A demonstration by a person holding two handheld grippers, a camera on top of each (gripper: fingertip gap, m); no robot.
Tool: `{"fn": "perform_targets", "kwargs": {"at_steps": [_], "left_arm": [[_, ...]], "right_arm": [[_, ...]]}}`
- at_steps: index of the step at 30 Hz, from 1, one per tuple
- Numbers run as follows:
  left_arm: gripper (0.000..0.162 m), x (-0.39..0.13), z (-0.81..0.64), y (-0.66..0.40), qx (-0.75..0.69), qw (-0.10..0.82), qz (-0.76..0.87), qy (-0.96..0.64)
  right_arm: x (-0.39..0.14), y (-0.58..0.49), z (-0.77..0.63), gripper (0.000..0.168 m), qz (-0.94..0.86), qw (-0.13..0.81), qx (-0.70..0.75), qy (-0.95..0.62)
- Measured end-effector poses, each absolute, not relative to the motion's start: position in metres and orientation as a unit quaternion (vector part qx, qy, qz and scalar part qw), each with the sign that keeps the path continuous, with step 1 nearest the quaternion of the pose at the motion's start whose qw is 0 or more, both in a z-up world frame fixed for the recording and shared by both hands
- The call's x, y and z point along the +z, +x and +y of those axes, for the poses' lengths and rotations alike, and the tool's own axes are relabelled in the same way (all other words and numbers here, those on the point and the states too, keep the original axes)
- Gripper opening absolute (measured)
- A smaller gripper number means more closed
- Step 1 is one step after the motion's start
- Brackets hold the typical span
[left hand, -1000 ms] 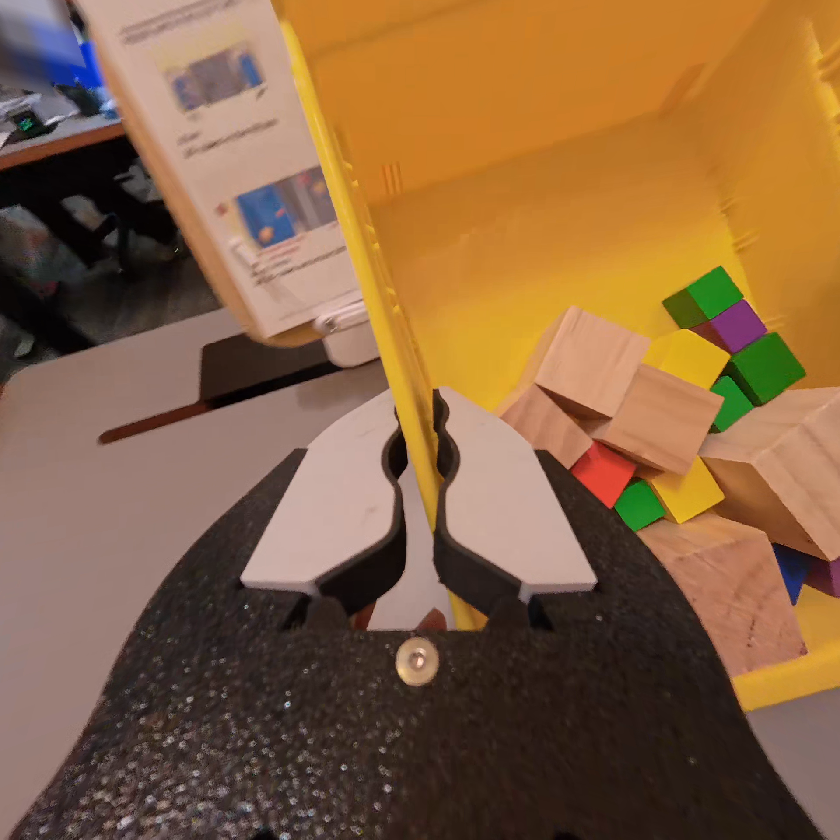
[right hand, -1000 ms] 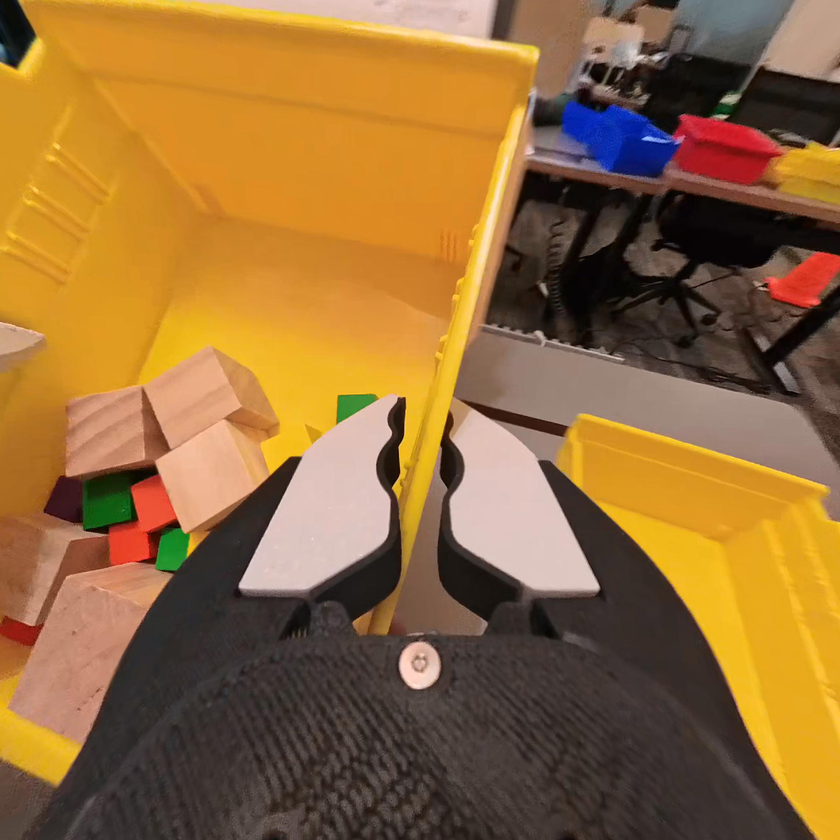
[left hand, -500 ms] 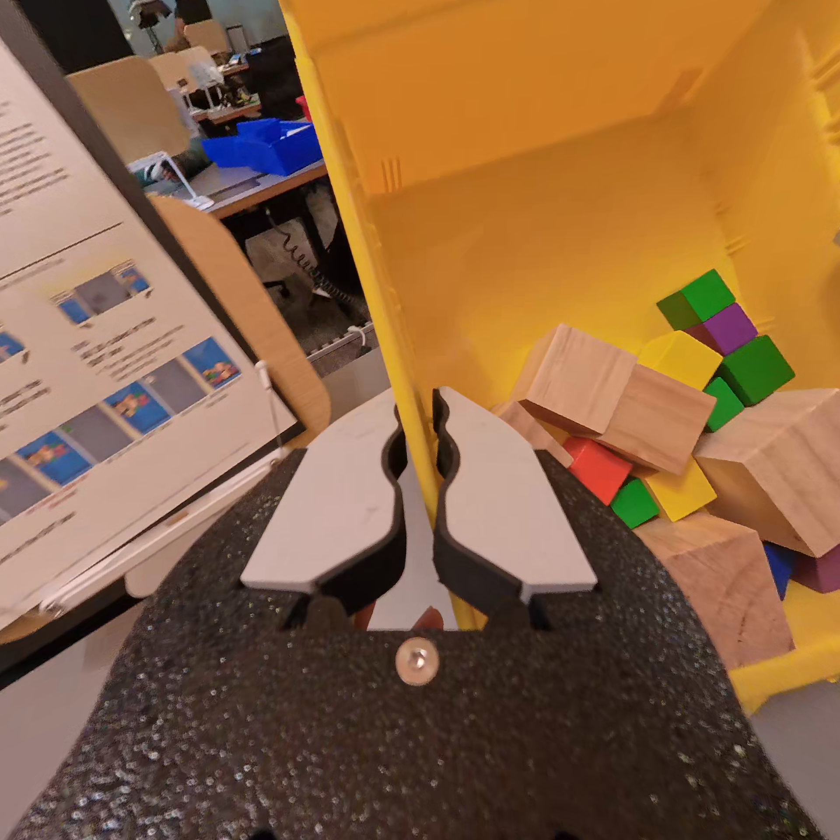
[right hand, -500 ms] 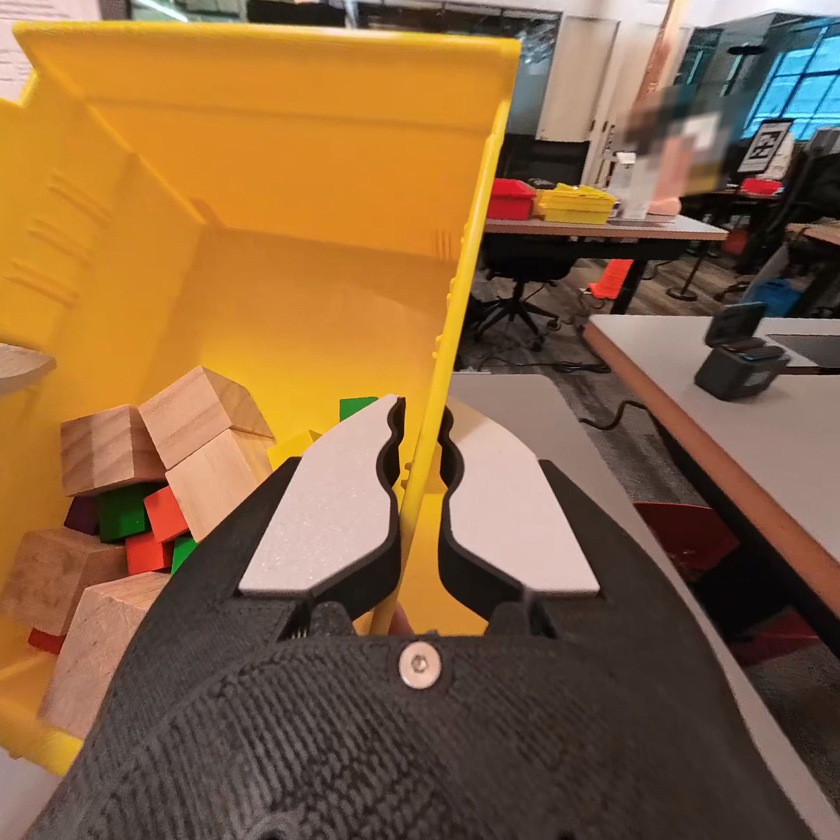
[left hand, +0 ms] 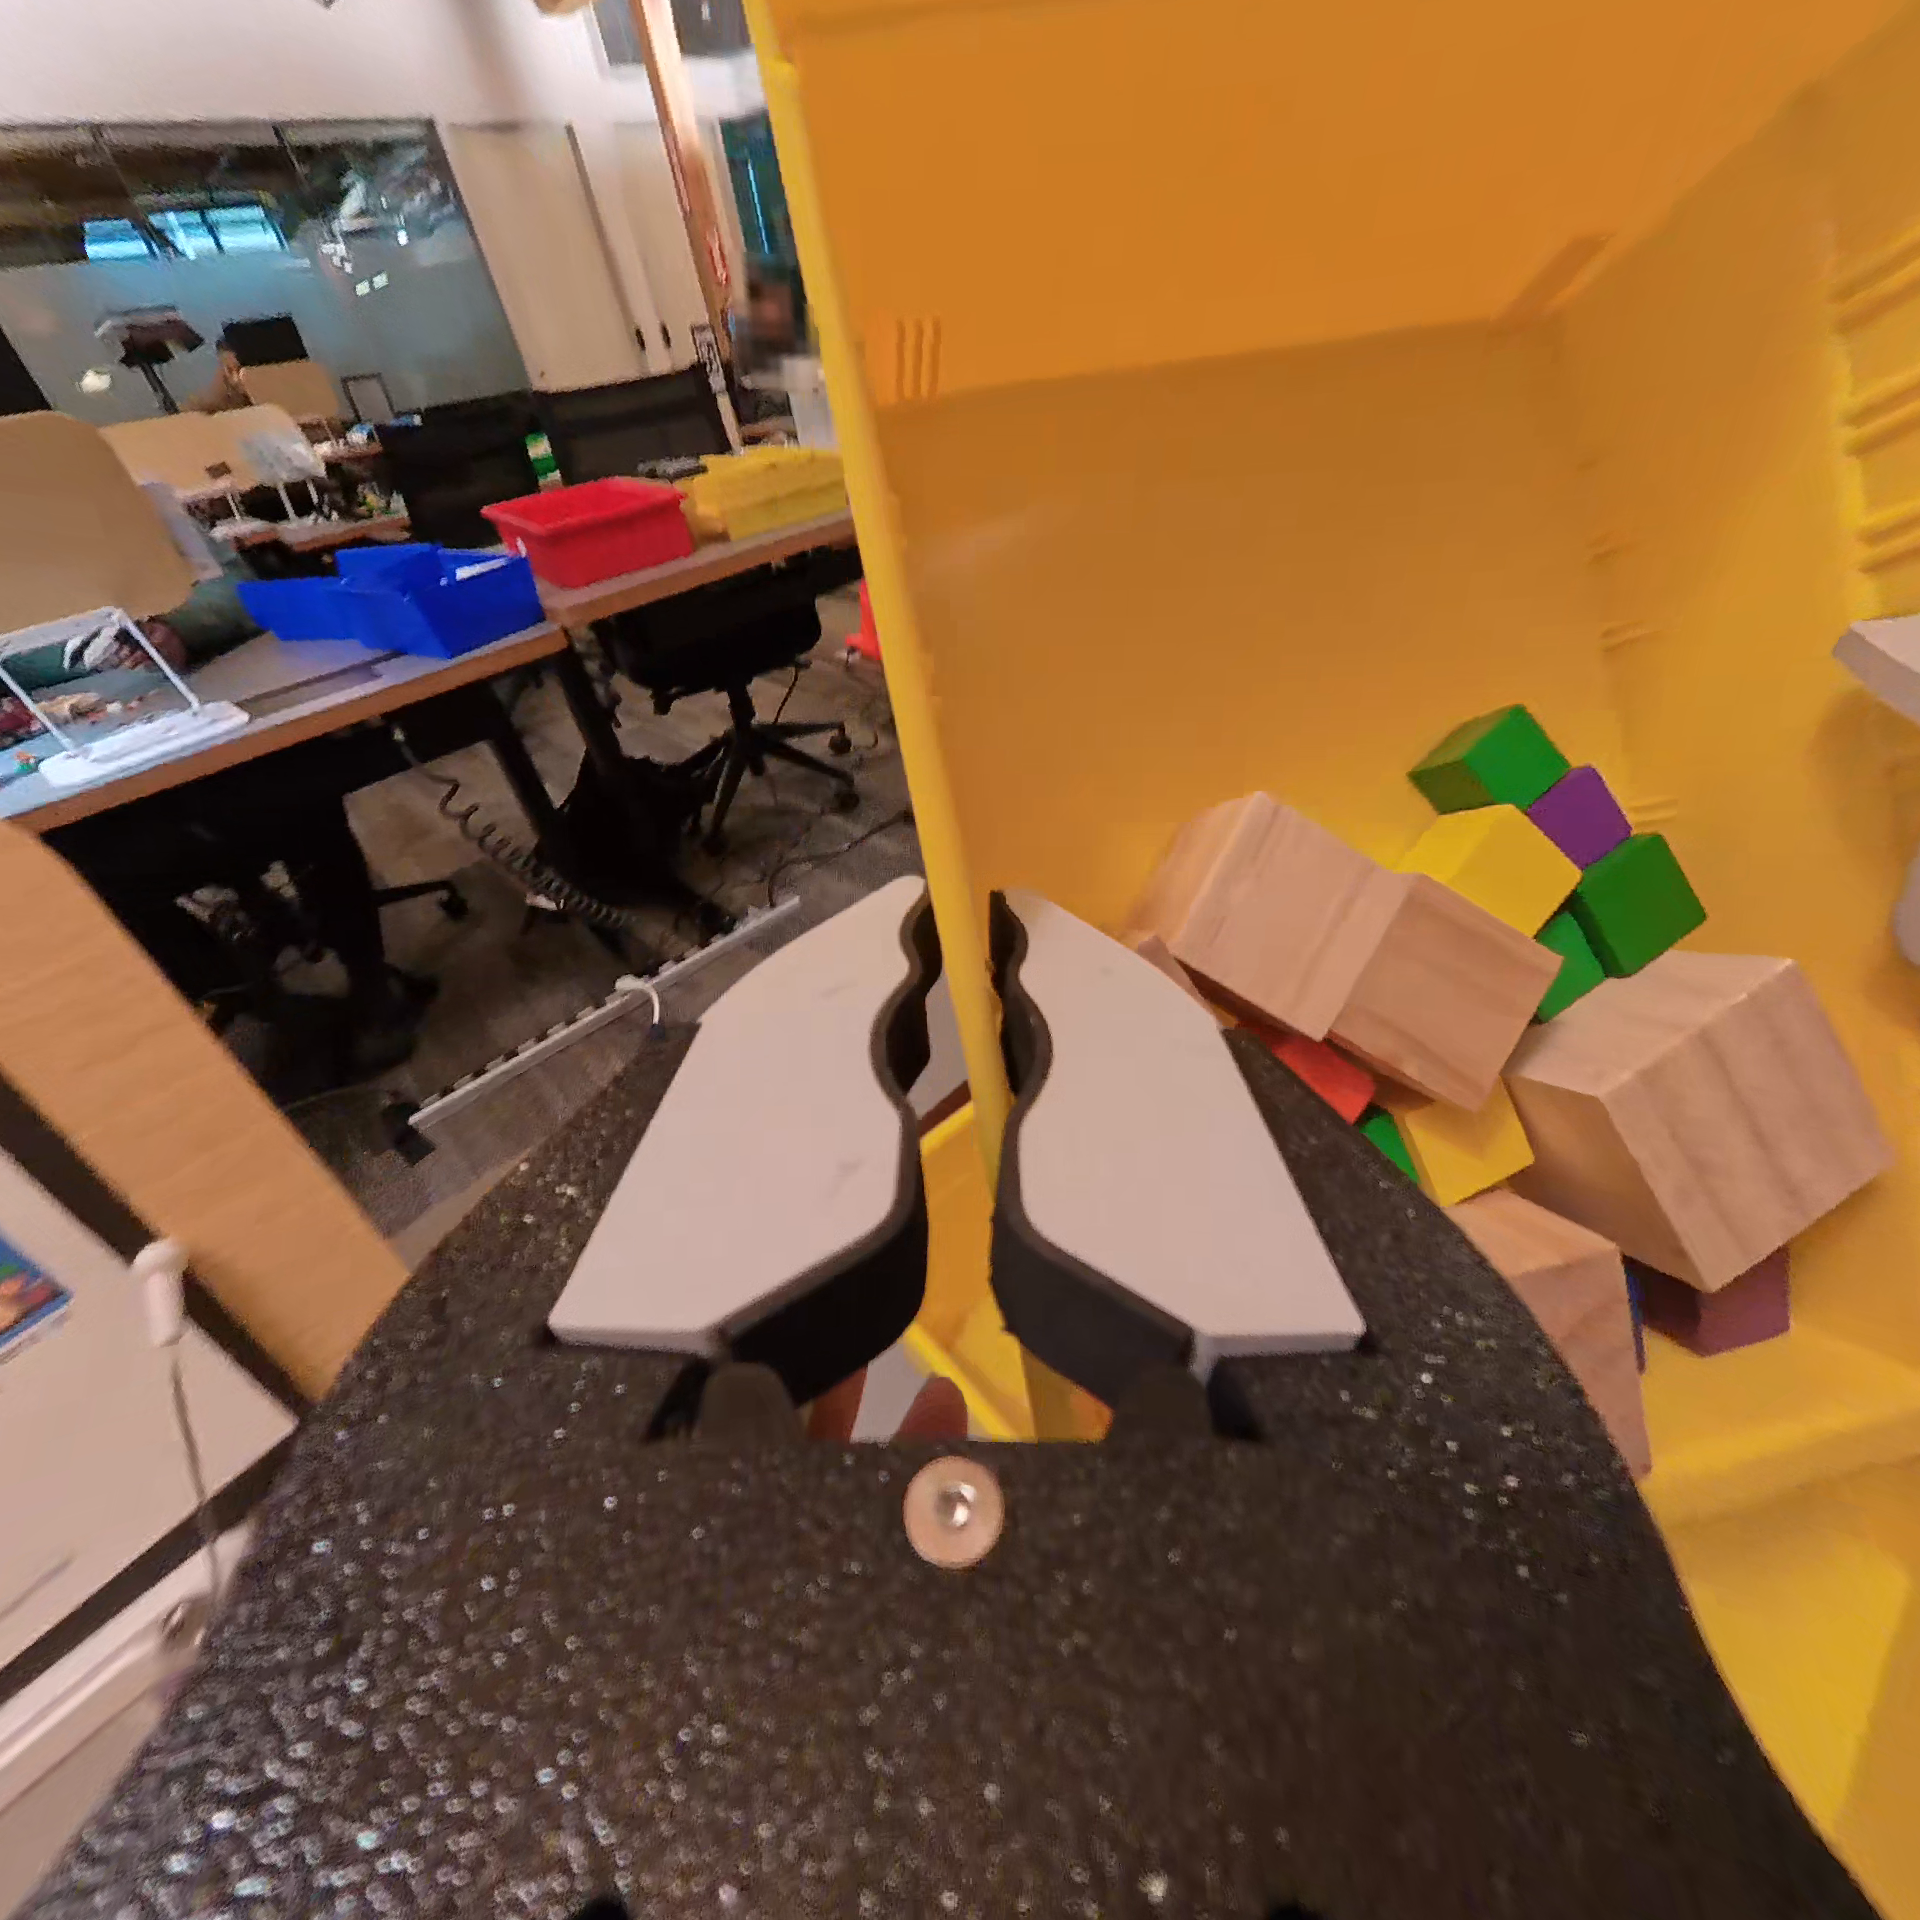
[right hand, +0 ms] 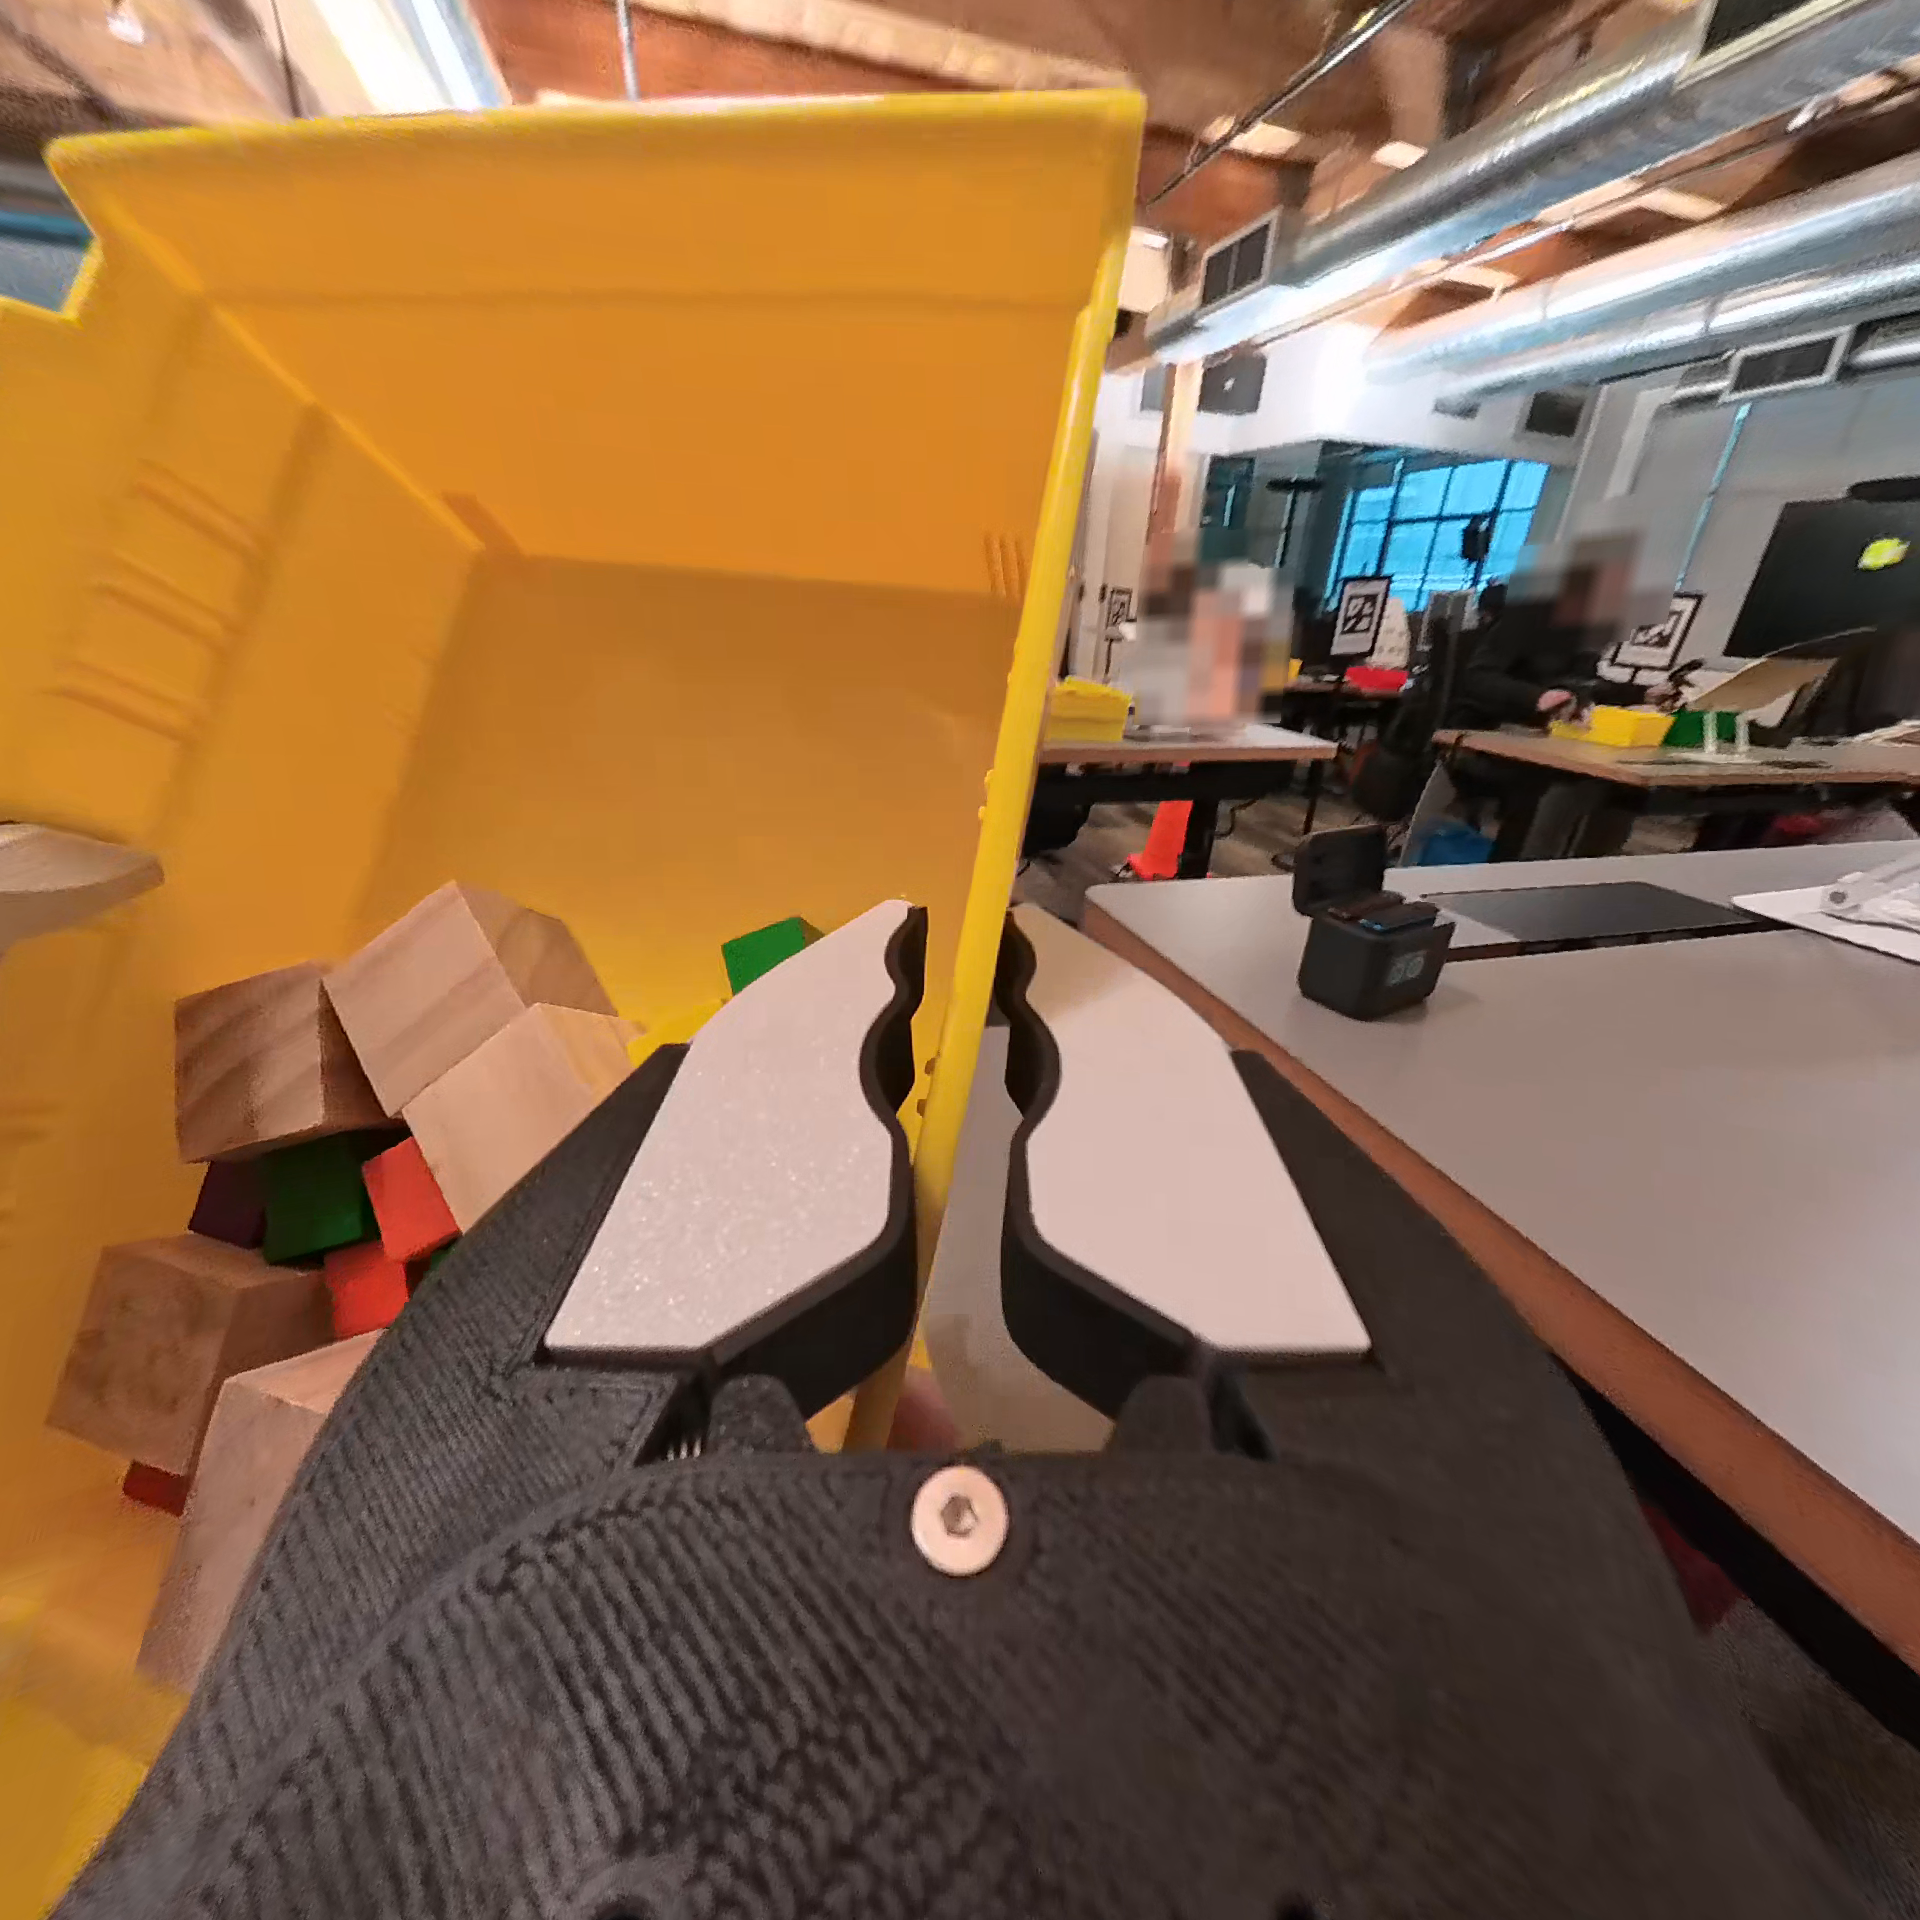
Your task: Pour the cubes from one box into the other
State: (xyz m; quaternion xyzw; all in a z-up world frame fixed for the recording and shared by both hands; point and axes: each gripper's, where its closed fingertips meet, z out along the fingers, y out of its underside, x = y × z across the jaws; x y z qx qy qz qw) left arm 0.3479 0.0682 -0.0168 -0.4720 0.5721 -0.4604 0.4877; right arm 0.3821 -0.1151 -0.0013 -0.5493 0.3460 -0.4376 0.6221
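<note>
I hold a yellow box (left hand: 1247, 582) with both grippers. My left gripper (left hand: 956, 914) is shut on its left wall. My right gripper (right hand: 961, 925) is shut on its right wall (right hand: 1039, 623). The box is lifted and tipped up towards me. Inside, wooden cubes (left hand: 1351, 966) and small green, yellow, purple and red cubes (left hand: 1496, 862) lie piled at the near end. They also show in the right wrist view (right hand: 436, 1039). The right gripper's finger (left hand: 1881, 665) shows at the left view's right edge. The other box is out of view.
A tan stand with a printed sheet (left hand: 125, 1122) is at the near left. A grey table (right hand: 1558, 1060) with a black case (right hand: 1361, 935) stands to the right. Desks with blue (left hand: 416, 603), red (left hand: 592, 530) and yellow bins stand behind. People sit in the background.
Both grippers have raised and tilted the box upward. The views have swung from the table up to the room. The second yellow box has left the right view. The cubes have stayed piled at the near end.
</note>
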Motion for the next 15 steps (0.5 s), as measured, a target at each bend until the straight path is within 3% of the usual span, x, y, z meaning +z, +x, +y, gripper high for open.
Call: {"fn": "perform_targets", "kwargs": {"at_steps": [15], "left_arm": [[0.007,-0.002,0.081,0.396,-0.557,0.522,0.502,-0.407]], "right_arm": [[0.029,0.401,-0.103,0.013,0.28,0.636,-0.546,-0.468]]}}
